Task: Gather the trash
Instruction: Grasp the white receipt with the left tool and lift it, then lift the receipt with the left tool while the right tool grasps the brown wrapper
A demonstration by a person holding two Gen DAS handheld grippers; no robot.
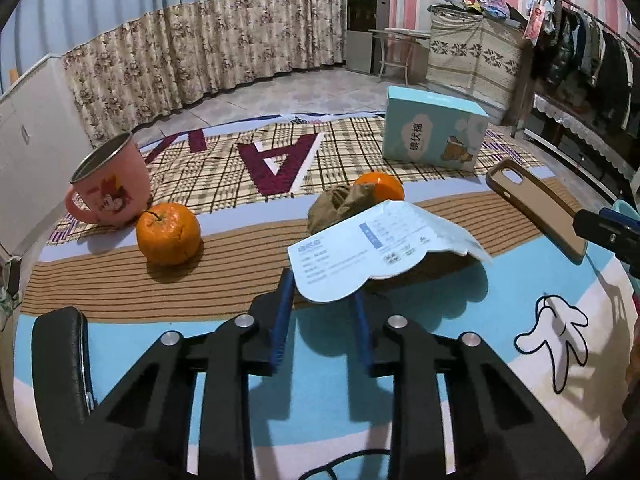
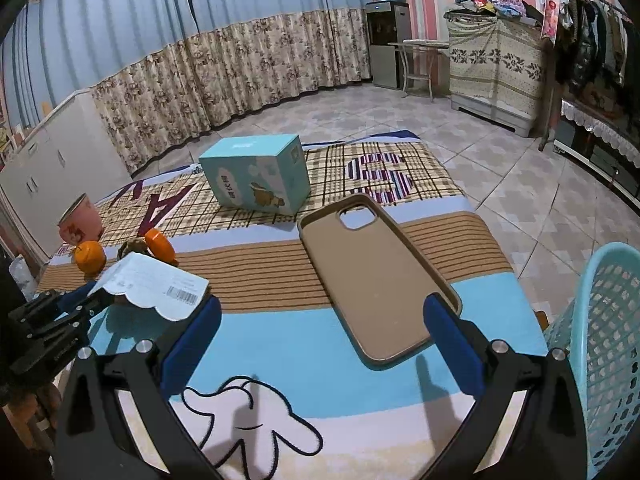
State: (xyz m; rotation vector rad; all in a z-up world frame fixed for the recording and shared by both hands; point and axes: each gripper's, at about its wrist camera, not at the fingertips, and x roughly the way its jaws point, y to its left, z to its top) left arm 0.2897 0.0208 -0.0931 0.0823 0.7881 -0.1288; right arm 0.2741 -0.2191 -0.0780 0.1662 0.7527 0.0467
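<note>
A white printed paper card (image 1: 360, 248) with a scalloped edge leans on a crumpled brown paper wad (image 1: 340, 204) in the middle of the table. My left gripper (image 1: 321, 292) has its blue fingers a little apart, one on each side of the card's near edge. The card covers the right fingertip, and no firm pinch shows. In the right wrist view the card (image 2: 152, 280) lies at the left with the left gripper (image 2: 80, 300) at its corner. My right gripper (image 2: 323, 306) stands wide open over the cloth with nothing in it, just short of a brown phone case (image 2: 376, 276).
A light blue plastic basket (image 2: 600, 340) stands off the table's right edge. Two oranges (image 1: 168, 234) (image 1: 380, 186), a pink mug (image 1: 110, 184) and a teal carton (image 1: 434, 128) sit on the patterned tablecloth (image 1: 200, 360). Tiled floor lies beyond.
</note>
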